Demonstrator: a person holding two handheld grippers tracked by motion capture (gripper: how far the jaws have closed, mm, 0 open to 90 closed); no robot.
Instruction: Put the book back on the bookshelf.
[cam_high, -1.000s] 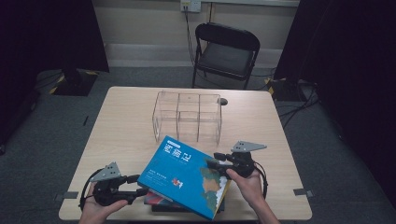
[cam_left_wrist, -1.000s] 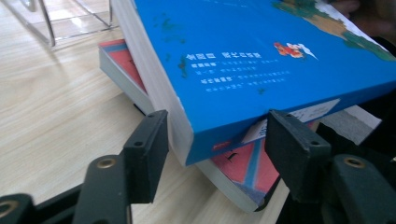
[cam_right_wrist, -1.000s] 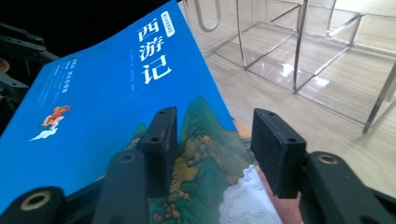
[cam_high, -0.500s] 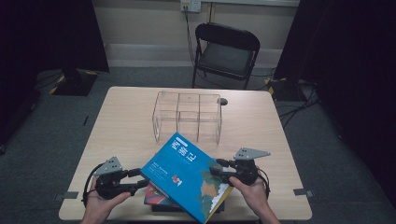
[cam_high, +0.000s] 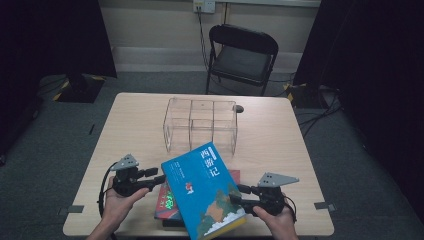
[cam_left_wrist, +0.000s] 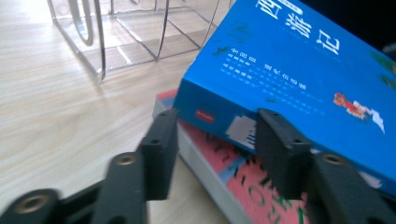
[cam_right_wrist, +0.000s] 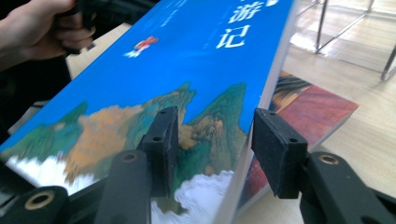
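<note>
A thick blue book (cam_high: 202, 187) with a mountain picture on its cover hangs tilted over a short stack of books (cam_high: 165, 204) at the table's near edge. My right gripper (cam_high: 242, 196) is shut on its near right end; in the right gripper view (cam_right_wrist: 212, 135) one jaw lies on the cover (cam_right_wrist: 177, 56) and the other under the page edge. My left gripper (cam_high: 159, 179) points at the book's left corner (cam_left_wrist: 205, 100). Its jaws have just been closing, but the pads (cam_left_wrist: 161, 149) stand apart before that corner and press on nothing. Under the blue book lies a red book (cam_left_wrist: 233, 179).
A clear plastic organizer (cam_high: 200, 125) with several compartments stands at the middle of the wooden table (cam_high: 125, 125), just beyond the blue book. A small dark object (cam_high: 240, 108) lies by its far right corner. A black folding chair (cam_high: 242, 50) stands behind the table.
The right gripper has drawn back toward the near edge with the blue book's end. The left gripper has moved forward along the book's left side, and its jaws have narrowed.
</note>
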